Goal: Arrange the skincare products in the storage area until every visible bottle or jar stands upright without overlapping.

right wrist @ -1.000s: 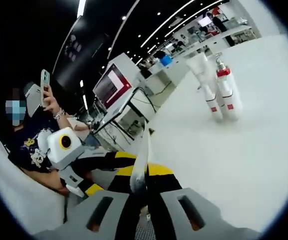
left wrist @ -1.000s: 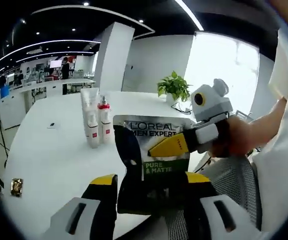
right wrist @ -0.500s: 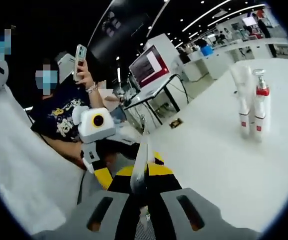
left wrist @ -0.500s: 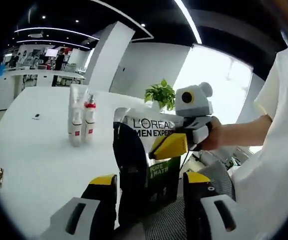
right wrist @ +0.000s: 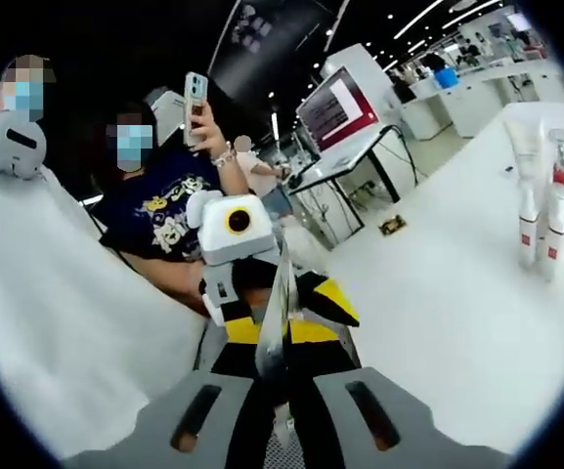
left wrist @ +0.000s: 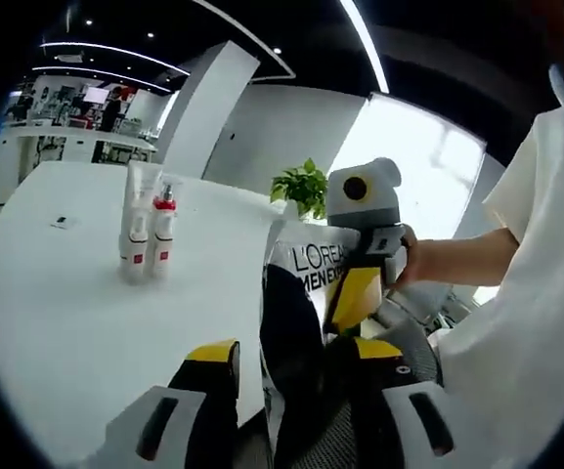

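Two skincare containers stand upright and touching on the white counter (left wrist: 66, 322): a white tube (left wrist: 135, 220) on the left and a red-capped pump bottle (left wrist: 161, 230) just right of it. One L'Oréal pouch (left wrist: 306, 274) hangs off the counter's edge; the left gripper view reads its print, while the right gripper view meets it edge-on. The right gripper (right wrist: 280, 376) has its fingers pinching the pouch. The left gripper (left wrist: 283, 363) straddles the pouch's lower part, grip unclear. A potted plant (left wrist: 301, 186) stands behind. One person raises a phone (right wrist: 195, 93).
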Available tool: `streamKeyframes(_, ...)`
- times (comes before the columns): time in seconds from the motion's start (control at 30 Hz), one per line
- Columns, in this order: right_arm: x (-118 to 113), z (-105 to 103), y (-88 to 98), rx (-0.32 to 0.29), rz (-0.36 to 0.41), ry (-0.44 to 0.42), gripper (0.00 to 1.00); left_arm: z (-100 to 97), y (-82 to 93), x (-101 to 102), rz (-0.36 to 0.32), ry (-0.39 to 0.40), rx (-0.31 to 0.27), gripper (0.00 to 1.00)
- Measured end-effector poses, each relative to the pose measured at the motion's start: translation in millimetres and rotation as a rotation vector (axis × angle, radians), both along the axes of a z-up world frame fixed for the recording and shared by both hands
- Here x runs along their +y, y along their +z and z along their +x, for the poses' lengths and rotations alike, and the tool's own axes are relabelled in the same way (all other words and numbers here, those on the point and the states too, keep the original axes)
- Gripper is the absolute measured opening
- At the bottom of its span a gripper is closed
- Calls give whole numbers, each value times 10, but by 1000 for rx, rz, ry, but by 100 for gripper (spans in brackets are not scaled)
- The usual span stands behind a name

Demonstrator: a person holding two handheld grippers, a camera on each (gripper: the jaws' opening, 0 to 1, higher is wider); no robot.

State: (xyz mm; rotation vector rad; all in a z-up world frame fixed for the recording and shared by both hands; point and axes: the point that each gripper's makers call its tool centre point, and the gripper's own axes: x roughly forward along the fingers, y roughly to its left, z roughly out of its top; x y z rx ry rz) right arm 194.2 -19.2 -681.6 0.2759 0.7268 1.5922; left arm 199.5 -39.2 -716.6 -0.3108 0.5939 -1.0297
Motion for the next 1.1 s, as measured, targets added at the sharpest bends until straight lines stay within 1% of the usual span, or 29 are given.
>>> streamKeyframes(0.07, 31, -7, 19, -2, 2, 5, 0, -83, -14, -34, 3, -47, 12, 34)
streamKeyframes(0.1, 40, -9, 21, -5, 0, 8, 0, -84, -12, -43, 1, -49, 11, 31)
streamKeyframes(0.13, 48, -32, 23, 7, -5, 22, 0, -81, -15, -42, 2, -46, 12, 31)
streamKeyframes(0.2, 55, -33, 13, -3, -12, 22, 0, -81, -21, -37, 2, -46, 17, 29)
streamKeyframes(0.27, 44, -34, 5, 6, -20, 20, 1, -92, -12, -40, -5, -50, 25, 26)
streamKeyframes(0.37, 48, -20, 22, 4, -31, 5, 1, -125, 28, -53, -26, -65, 25, 17)
streamKeyframes(0.43, 52, -6, 25, -5, -41, -3, 1, -144, 56, -58, -47, -80, 30, 8)
streamKeyframes(0.47, 63, -4, 32, -2, -47, -7, 1, -163, 78, -67, -63, -94, 38, 5)
streamKeyframes(0.5, 62, 9, 26, 5, -56, -13, 1, -148, 66, -57, -55, -84, 36, 5)
streamKeyframes(0.57, 66, 18, 16, 7, -62, -23, 2, -135, 68, -50, -59, -76, 38, 4)
streamKeyframes(0.67, 82, 59, -1, 40, -82, -78, 6, -110, 62, -11, -67, -65, 59, 3)
streamKeyframes(0.77, 66, 122, -4, 18, -99, -124, 12, -91, 96, -5, -98, -54, 74, 2)
streamKeyframes(0.8, 58, 128, 12, 23, -99, -136, 12, -82, 100, 0, -103, -51, 77, 2)
streamKeyframes(0.93, 33, 187, -31, 22, -121, -190, 15, -50, 128, 15, -142, -36, 108, 2)
streamKeyframes(1.0, 28, 207, -76, 14, -138, -204, 18, -26, 125, 15, -161, -23, 136, 2)
streamKeyframes(1.03, 30, 212, -101, 11, -147, -205, 19, 1, 146, 11, -185, -7, 153, 2)
streamKeyframes(1.07, 28, 255, -88, 16, -139, -229, 19, 27, 132, 15, -195, 4, 183, 2)
streamKeyframes(1.1, 21, 293, -85, 19, -136, -245, 19, 49, 130, 18, -198, 5, 182, 1)
